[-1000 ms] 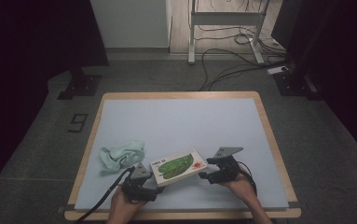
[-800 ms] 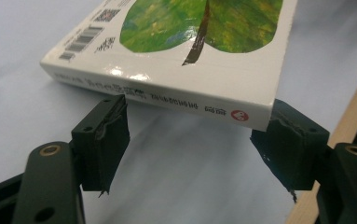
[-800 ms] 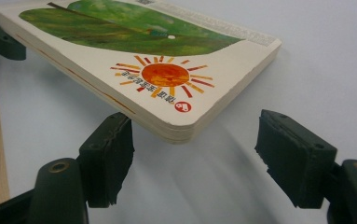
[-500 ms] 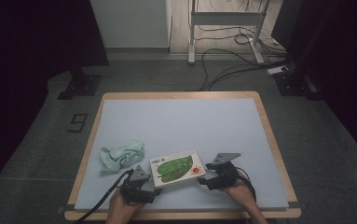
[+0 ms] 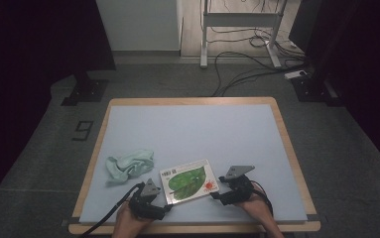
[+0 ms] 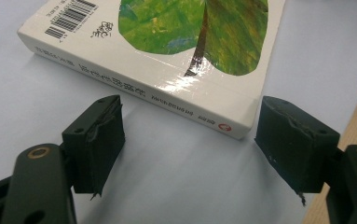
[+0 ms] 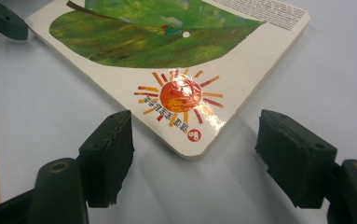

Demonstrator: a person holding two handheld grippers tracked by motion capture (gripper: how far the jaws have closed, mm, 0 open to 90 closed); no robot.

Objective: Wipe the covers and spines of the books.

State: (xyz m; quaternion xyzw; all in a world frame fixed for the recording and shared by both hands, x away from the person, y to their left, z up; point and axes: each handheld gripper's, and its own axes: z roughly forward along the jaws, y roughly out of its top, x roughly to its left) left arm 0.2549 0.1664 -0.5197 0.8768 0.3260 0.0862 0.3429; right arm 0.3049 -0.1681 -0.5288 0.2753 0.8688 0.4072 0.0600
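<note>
- A crumpled pale green cloth (image 5: 129,165) lies on the left part of the light blue mat (image 5: 192,129), apart from the book and from both grippers.
- The left gripper (image 5: 158,198) is held low near the front edge of the mat, just beside the left short side of the book (image 5: 188,180).
- In the left gripper view its 2 black jaws are spread wide. They have just been opening a little more, and nothing is between them: the spine of the book (image 6: 167,51) lies just in front of the pads, which do not press on it.
- The book lies flat on the mat near the front edge, between the 2 grippers, a little turned. Its cover shows a big green leaf and a red-orange sun.
- The right gripper (image 5: 222,191) is at the right side of the book, near the corner with the sun.
- In the right gripper view its 2 jaws are also spread, and the rounded corner of the book (image 7: 181,93) points into the gap between them. The pads stay apart from it.
- The wooden rim of the table (image 5: 296,163) runs around the mat.
</note>
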